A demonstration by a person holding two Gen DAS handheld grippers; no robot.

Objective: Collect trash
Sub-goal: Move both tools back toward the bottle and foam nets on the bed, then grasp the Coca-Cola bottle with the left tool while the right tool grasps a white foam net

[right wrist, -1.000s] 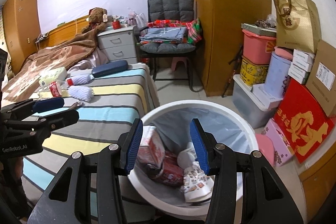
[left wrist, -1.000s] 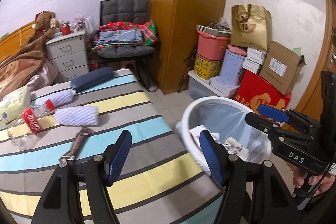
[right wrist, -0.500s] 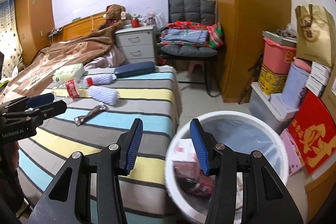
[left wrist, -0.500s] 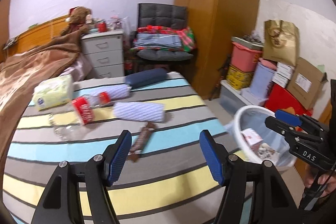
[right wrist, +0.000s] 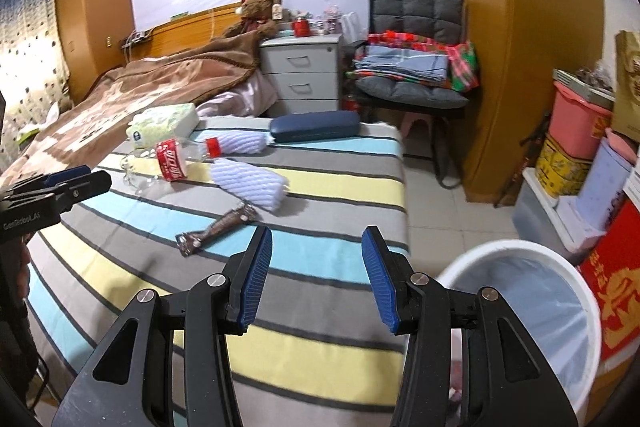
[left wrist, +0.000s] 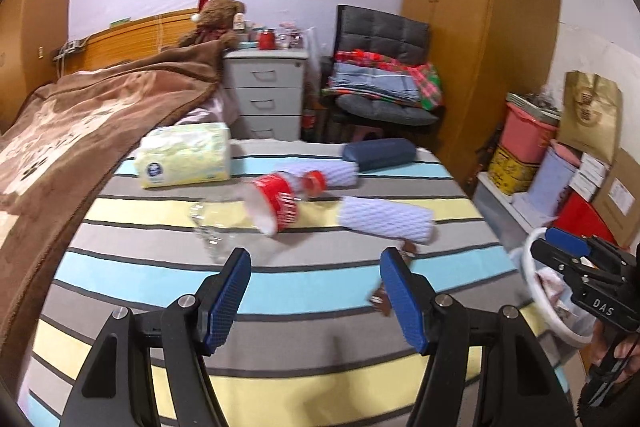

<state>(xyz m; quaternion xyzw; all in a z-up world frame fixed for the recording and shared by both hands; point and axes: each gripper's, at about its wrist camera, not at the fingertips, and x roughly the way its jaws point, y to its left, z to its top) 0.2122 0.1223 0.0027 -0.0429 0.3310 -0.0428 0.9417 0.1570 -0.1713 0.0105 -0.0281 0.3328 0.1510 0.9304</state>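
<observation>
Striped bed [right wrist: 320, 307], bin [right wrist: 560, 267] on floor at its right. Both grippers [left wrist: 316, 291] [right wrist: 316, 267] parted, empty. Wrapper [right wrist: 218, 225] lies ahead-left of right gripper, long axis diagonal. Bottle [left wrist: 256, 211] beyond left gripper, lying crosswise; left hand nearer bottle.

Right tongs [right wrist: 316, 275] gape empty over striped bed [right wrist: 320, 343]. Brown wrapper [right wrist: 218, 227] lies at 11 o'clock of them; clear bottle with red label [right wrist: 170, 161] farther at 10. White bin [right wrist: 560, 339] on floor at 4 o'clock. Left tongs [right wrist: 60, 183] at 9, frame edge.
</observation>
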